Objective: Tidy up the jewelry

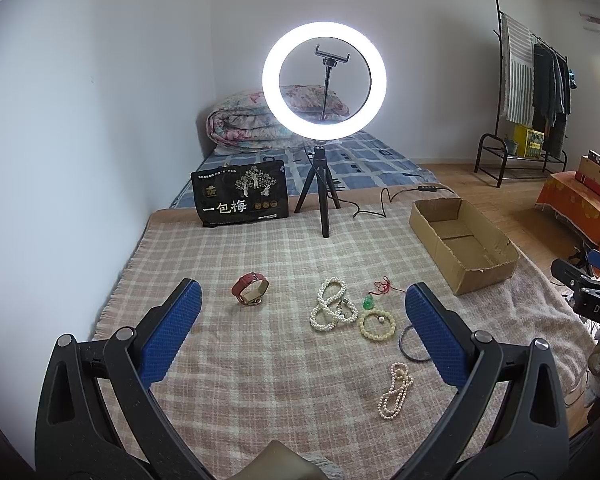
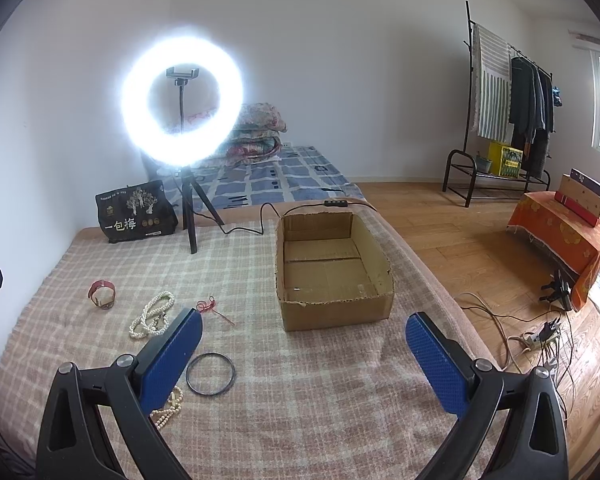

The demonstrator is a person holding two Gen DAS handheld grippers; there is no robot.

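Hovering with both tongs spread wide and empty, left tongs (image 1: 302, 312) over the white pearl bead necklace (image 1: 332, 309), right tongs (image 2: 304, 340) facing the open brown cardboard box (image 2: 332, 264). Looks like nothing's sorted yet; next up, probably pinching a piece off the checked blanket (image 2: 300, 420).

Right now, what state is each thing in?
Left gripper: open, holding nothing.
Right gripper: open, holding nothing.
Cardboard box: open-topped, empty.
Ring light: lit.
Red watch: strap closed in a loop.
Phone clamp: empty.
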